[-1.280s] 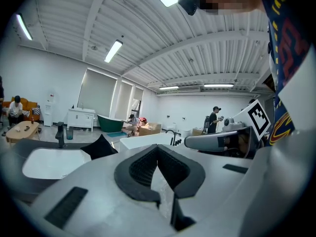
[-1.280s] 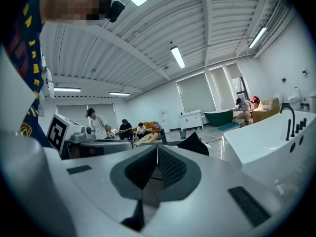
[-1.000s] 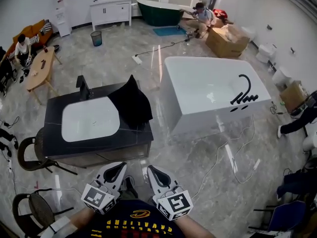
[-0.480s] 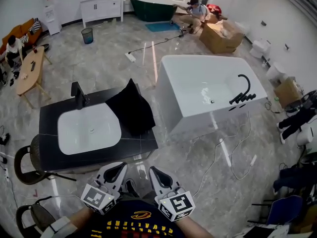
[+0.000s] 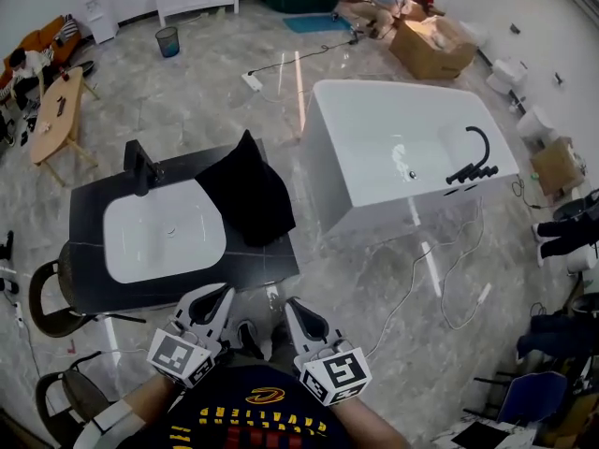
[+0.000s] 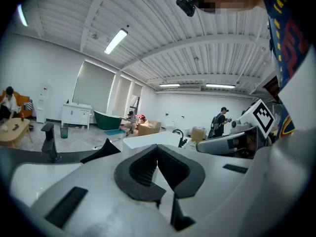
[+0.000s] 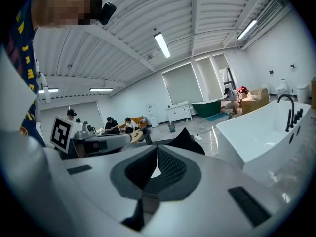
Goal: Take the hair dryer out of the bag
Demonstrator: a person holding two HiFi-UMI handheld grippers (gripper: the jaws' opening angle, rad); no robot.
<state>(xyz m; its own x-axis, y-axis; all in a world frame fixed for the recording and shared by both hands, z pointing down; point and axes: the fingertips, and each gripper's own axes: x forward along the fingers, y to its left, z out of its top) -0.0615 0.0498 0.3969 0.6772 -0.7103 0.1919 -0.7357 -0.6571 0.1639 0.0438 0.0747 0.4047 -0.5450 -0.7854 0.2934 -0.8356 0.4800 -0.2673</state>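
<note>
Overhead, the black bag lies on the dark counter just right of the white basin, well ahead of the left gripper and right gripper. Left gripper view: jaws pressed together and empty, the bag beyond them. Right gripper view: likewise closed, holding nothing.

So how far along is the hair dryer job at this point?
Done: nothing yet. The black bag lies on the dark counter beside the white basin, and no hair dryer shows. In hand: nothing. The left gripper and right gripper are both shut and empty, held short of the counter. Left: reach the bag, open it and lift the dryer out.
</note>
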